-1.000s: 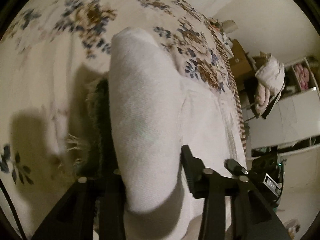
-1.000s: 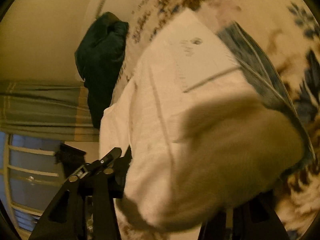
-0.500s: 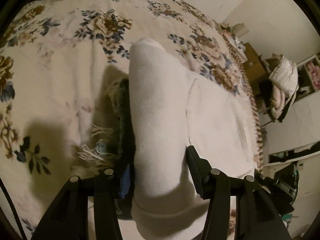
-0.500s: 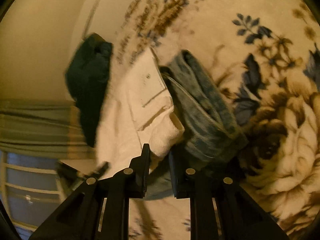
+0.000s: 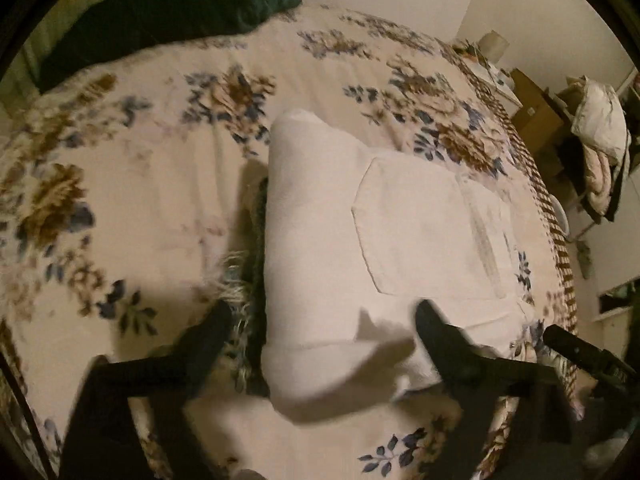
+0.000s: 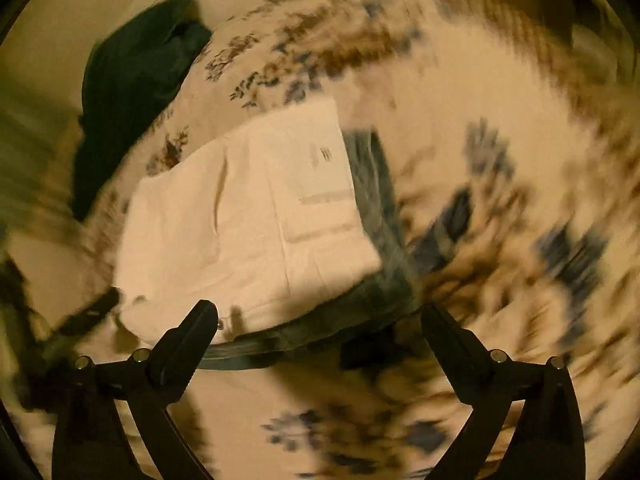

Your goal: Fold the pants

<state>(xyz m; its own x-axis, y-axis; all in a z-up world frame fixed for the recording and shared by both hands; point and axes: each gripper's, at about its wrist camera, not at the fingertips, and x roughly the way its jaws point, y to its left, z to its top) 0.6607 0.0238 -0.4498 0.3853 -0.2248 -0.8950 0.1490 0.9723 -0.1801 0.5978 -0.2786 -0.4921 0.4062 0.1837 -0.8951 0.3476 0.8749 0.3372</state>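
The white pants (image 5: 360, 240) lie folded on the floral bedspread (image 5: 140, 200), back pocket up, on top of a blue denim garment (image 6: 380, 216) whose frayed edge shows at the left. My left gripper (image 5: 322, 322) is open, with its fingers spread on either side of the fold's near end. In the right wrist view the white pants (image 6: 260, 216) lie flat and my right gripper (image 6: 320, 320) is open and empty just short of them. That view is motion-blurred.
A dark green pillow (image 5: 160, 12) lies at the head of the bed. Past the bed's right edge stand cardboard boxes (image 5: 536, 112), a heap of bedding (image 5: 600, 128) and white shelves. The other gripper's tip (image 5: 580, 352) shows at the lower right.
Both grippers have opened and let go of the white pants, then pulled back. The folded pants now lie flat on the denim garment.
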